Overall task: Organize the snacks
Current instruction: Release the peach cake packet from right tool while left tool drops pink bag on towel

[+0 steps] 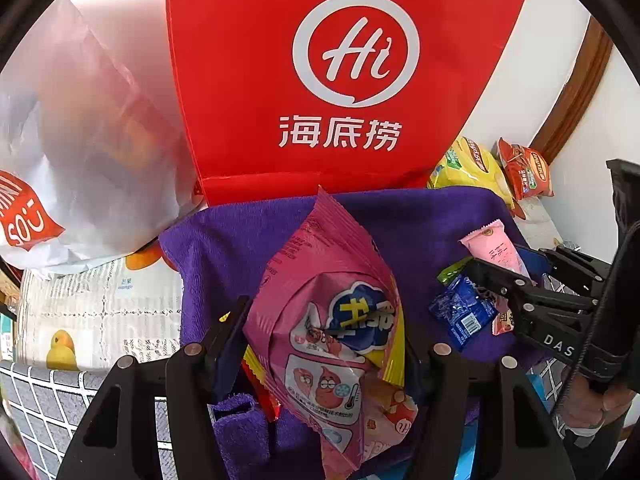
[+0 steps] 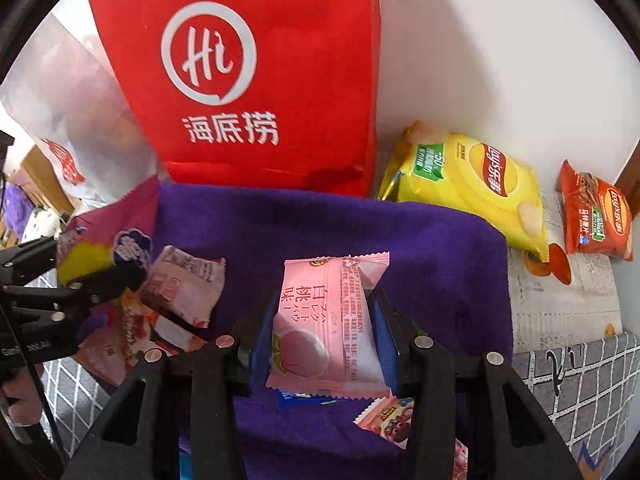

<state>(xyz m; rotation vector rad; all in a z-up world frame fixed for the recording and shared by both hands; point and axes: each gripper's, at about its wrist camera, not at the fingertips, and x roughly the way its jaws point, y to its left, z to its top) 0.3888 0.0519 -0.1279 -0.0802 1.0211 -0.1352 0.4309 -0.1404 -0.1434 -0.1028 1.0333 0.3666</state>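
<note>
fuzzy purple towel (image 2: pixel 320 220) | crinkly pink packet (image 2: pixel 328 328) | glossy pink bag (image 1: pixel 332 320)

My left claw (image 1: pixel 324 344) grips a big pink snack bag (image 1: pixel 332 320) over the purple towel (image 1: pixel 248 232); my right claw (image 1: pixel 496 276) at the right holds a small pink packet (image 1: pixel 496 250), the red bag (image 1: pixel 340 80) standing behind

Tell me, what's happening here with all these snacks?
A person is sorting snacks with a handheld gripper in each hand. The left gripper holds a large pink snack bag; the right gripper holds a small pale pink peach packet. Both are over a purple towel, in front of a red bag.
</note>
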